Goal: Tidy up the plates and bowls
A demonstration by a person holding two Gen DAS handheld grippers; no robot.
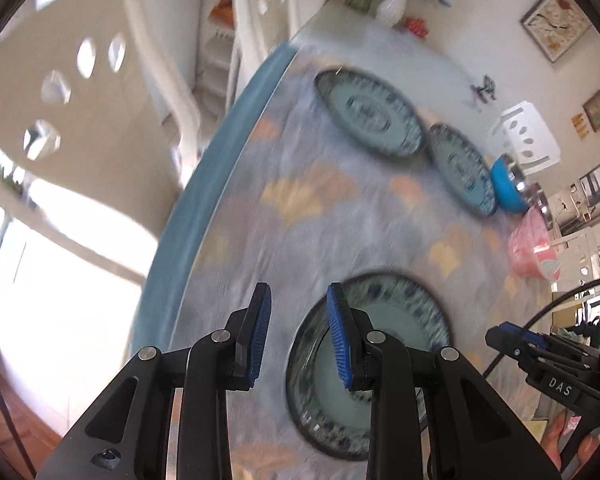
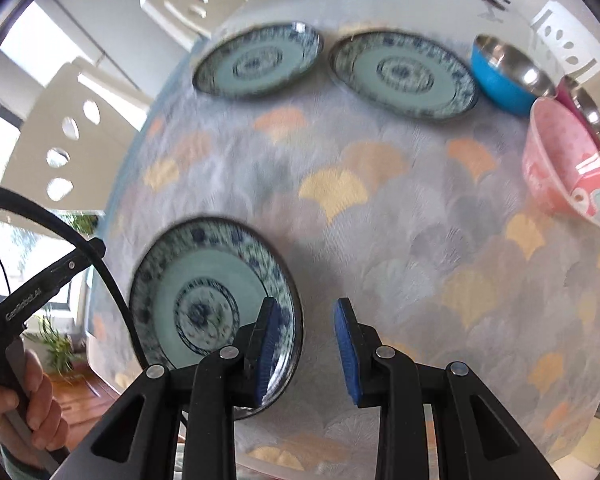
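Right wrist view showed the round table (image 2: 400,208), under its fan-patterned cloth, carrying three blue-and-white patterned plates and three bowls. The nearest plate (image 2: 216,312) lay close to the table's near edge, apart from the others. The other two plates (image 2: 258,60) (image 2: 404,74) lay side by side at the far side. Beside them stood the blue steel bowl (image 2: 508,78), then a dark red steel bowl (image 2: 588,114) and the pink bowl (image 2: 568,168), all three close together.

The right claw (image 2: 306,344) stood half open and held nothing. Its left finger (image 2: 268,348) hung over the right rim of the nearest plate, but whether it touched the rim I could not tell. The left claw (image 1: 298,336) was open about as wide and also empty, with one finger (image 1: 340,336) over the same plate (image 1: 384,356).

To my judgement the step in hand was to grip this lone plate by its rim, so that it could be stacked on the far plates. To do it well, one finger should go under the rim and one over it, closing firmly, because glazed china slips. The plate should then be kept level and set down gently, centre over centre.
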